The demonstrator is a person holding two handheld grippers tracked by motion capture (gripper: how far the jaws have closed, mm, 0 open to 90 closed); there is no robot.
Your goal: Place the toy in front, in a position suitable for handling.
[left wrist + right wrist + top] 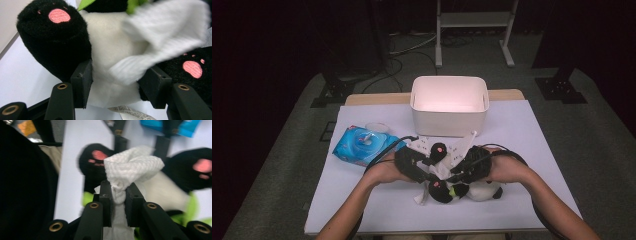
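A plush panda [462, 189] is lain on its back at the near edge of the table [532, 150], between the two hands. Its white belly is straddled by the jaws of the left gripper [117, 82], which stand apart on either flank, touching the fur; whether the body is truly squeezed cannot be told. A white wipe [132, 167] is clamped between the closed jaws of the right gripper [117, 195] and is held over the belly, between the two black feet with pink pads. The cleaning is judged to be under way: the toy is steadied and the wipe is brought to the fur, while the wiping itself and any putting away are left to be done.

Just beyond the grippers, a white power strip [432, 145] is seen, and to the left a blue wipe pack [359, 145]. Farther back an empty white bin [449, 102] is stood. The path to the bin is partly barred by the strip and by the trailing cables.
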